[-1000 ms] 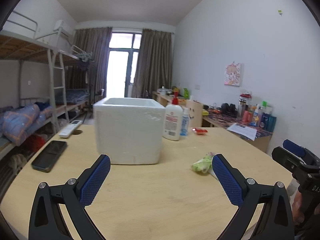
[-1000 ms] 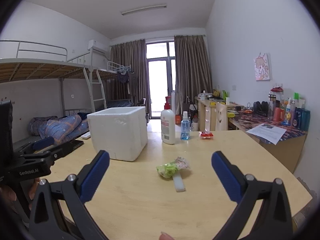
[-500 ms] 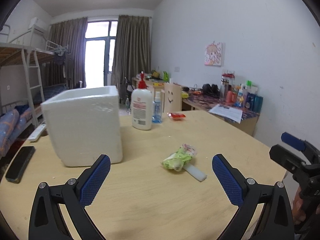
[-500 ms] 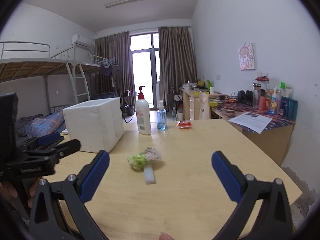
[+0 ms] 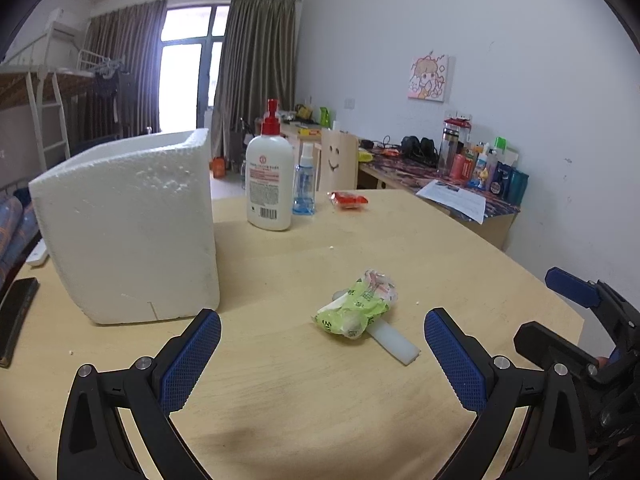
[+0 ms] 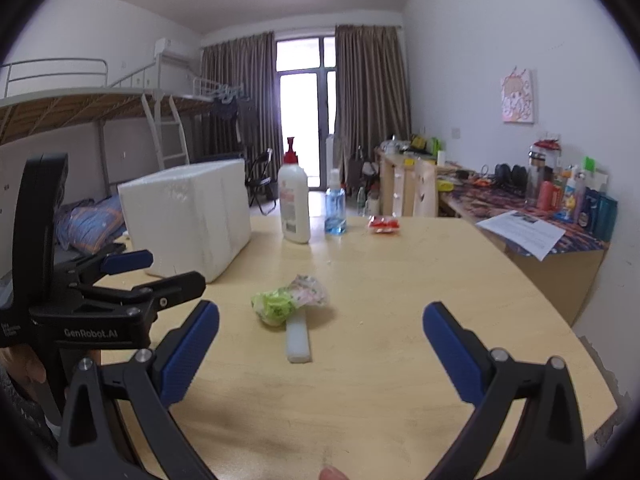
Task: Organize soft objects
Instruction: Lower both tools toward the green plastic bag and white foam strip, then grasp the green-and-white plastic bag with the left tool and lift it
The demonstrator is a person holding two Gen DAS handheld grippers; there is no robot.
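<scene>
A crumpled green and white soft packet lies on the wooden table, resting on a white foam strip. It also shows in the right wrist view, with the strip under it. A white foam box stands upright at the left, open at the top; it also shows in the right wrist view. My left gripper is open and empty, just short of the packet. My right gripper is open and empty, near the strip's end.
A white lotion bottle with a red pump, a small blue spray bottle and a red packet stand farther back. A black phone lies at the left table edge. A cluttered desk is at the right.
The left gripper has swung right and closer, so the packet now sits between its fingers and the foam box is at the left. The right gripper has moved closer to the packet. Both stay open.
</scene>
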